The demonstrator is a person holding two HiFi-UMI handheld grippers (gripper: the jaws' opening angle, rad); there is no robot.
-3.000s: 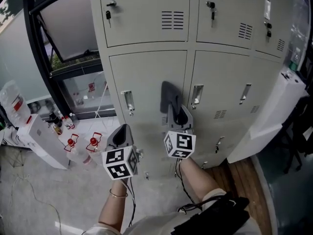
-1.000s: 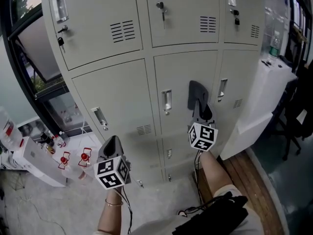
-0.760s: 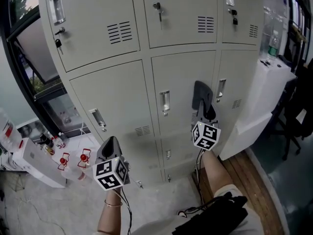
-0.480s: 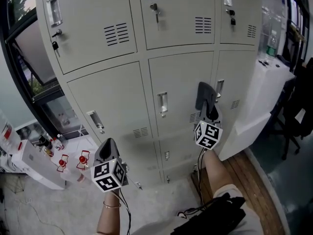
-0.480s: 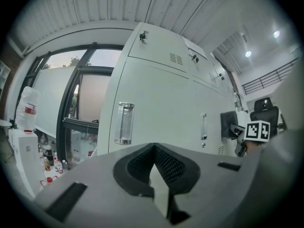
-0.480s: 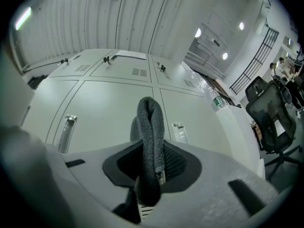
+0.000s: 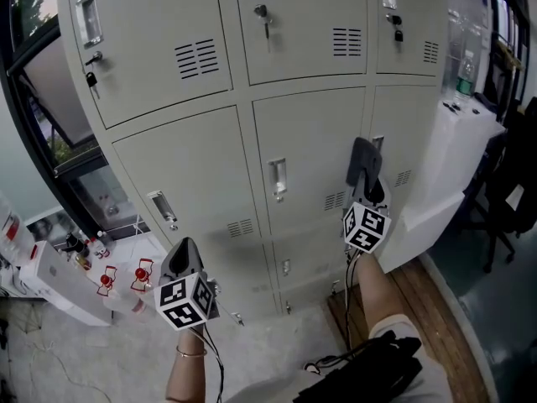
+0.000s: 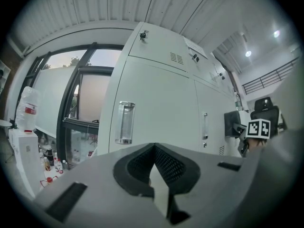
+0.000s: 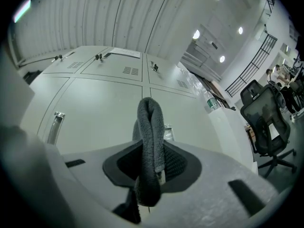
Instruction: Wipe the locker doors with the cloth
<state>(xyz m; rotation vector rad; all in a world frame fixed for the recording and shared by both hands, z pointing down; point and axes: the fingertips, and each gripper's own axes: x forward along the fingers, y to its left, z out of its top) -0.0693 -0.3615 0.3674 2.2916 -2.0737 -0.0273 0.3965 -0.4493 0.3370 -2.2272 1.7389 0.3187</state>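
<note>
Folded grey cloth (image 7: 365, 161) sits clamped in the right gripper's (image 7: 367, 190) jaws, held up to the closed lockers (image 7: 306, 133) beside a door handle. The left gripper (image 7: 186, 259) hangs low, jaws together on nothing. Only the right gripper view shows an office chair (image 9: 267, 127).

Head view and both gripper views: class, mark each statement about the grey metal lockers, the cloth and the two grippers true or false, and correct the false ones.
1. The right gripper is clamped on a dark grey folded cloth. True.
2. The left gripper grips a second cloth. False: its jaws are together with nothing between them.
3. Small keys hang from locks in the upper row of the grey metal lockers. True.
4. The cloth is held up at an upper-row door. False: it is at a middle-row door, beside that door's handle.
</note>
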